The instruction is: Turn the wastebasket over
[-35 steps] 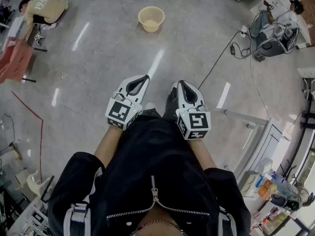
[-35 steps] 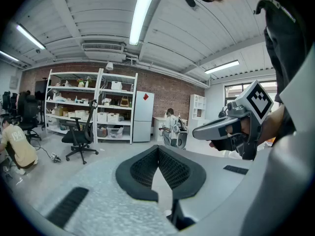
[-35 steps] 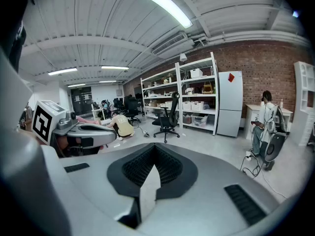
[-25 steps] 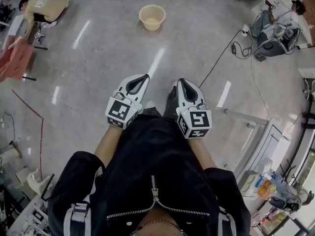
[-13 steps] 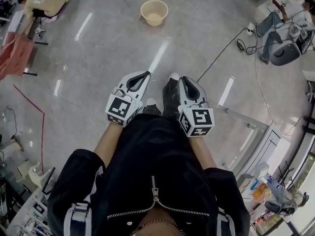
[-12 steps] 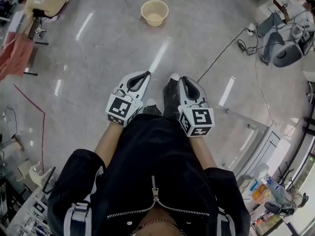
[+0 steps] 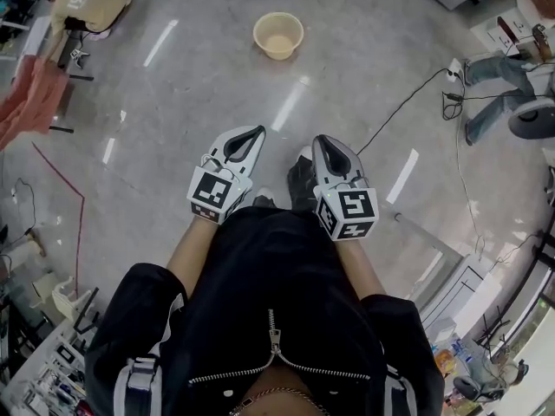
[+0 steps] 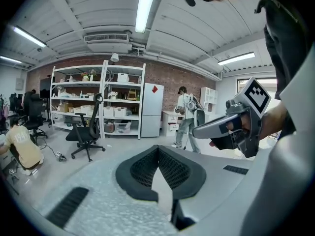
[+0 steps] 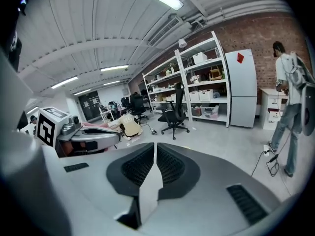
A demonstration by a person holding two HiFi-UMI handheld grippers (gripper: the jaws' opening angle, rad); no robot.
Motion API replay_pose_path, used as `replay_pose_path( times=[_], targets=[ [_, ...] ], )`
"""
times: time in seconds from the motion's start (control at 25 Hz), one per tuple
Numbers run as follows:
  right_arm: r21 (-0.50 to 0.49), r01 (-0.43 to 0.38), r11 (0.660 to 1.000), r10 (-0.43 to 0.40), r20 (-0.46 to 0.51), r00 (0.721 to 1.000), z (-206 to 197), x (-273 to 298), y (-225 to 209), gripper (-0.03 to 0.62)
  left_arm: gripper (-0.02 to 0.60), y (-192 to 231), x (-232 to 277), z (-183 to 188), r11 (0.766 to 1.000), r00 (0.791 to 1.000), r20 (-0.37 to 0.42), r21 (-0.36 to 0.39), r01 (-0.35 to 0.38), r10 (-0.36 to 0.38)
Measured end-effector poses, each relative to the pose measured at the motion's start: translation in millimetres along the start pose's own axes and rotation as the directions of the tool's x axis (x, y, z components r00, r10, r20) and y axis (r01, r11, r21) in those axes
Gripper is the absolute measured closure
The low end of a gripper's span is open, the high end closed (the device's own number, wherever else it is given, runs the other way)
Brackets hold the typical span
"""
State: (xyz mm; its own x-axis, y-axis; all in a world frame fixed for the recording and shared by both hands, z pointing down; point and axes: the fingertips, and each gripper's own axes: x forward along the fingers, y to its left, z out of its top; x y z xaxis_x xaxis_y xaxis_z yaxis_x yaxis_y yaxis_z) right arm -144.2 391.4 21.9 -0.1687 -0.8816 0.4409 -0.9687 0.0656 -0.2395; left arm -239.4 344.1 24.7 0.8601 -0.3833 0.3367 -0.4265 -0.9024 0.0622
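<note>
The wastebasket (image 7: 278, 35), a beige round tub, stands upright with its mouth up on the shiny grey floor, far ahead in the head view. My left gripper (image 7: 257, 132) and right gripper (image 7: 317, 139) are held side by side in front of my body, well short of the basket. Both are shut with nothing between the jaws. In the left gripper view its own jaws (image 8: 158, 147) meet at a point, and the right gripper (image 8: 197, 131) shows beside them. The right gripper view shows its shut jaws (image 9: 155, 144). The basket appears in neither gripper view.
A person crouches on the floor at far left (image 7: 87, 3) beside a red cloth (image 7: 35, 102). Another person sits at far right (image 7: 512, 85). A black cable (image 7: 408, 111) runs across the floor. Shelves (image 8: 98, 102), an office chair (image 8: 86, 132) and a fridge (image 8: 151, 109) line the back wall.
I have moved forward over the floor with both grippers, still shut and side by side. The basket now sits slightly lower and to the right in the head view.
</note>
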Motion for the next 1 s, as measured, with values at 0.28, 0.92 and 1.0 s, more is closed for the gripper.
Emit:
replay_pose_path(
  times=[0.28,0.92,1.0],
  targets=[
    [-0.03,-0.042,0.999,0.042,-0.015,0.999,32,26,-46,0.58,0.577,9,57,29,0.999,0.999,-0.005,-0.007,-0.035,0.035],
    [-0.025,-0.112,0.993,0.111,-0.042,0.993,58,63,-141,0.58,0.577,17,144,46,0.995,0.992,-0.073,-0.009,-0.1,0.099],
    [-0.009,-0.105,0.994,0.104,-0.04,0.994,57,65,-147,0.58,0.577,20,147,46,0.995,0.992,-0.081,-0.006,-0.102,0.101]
  ],
)
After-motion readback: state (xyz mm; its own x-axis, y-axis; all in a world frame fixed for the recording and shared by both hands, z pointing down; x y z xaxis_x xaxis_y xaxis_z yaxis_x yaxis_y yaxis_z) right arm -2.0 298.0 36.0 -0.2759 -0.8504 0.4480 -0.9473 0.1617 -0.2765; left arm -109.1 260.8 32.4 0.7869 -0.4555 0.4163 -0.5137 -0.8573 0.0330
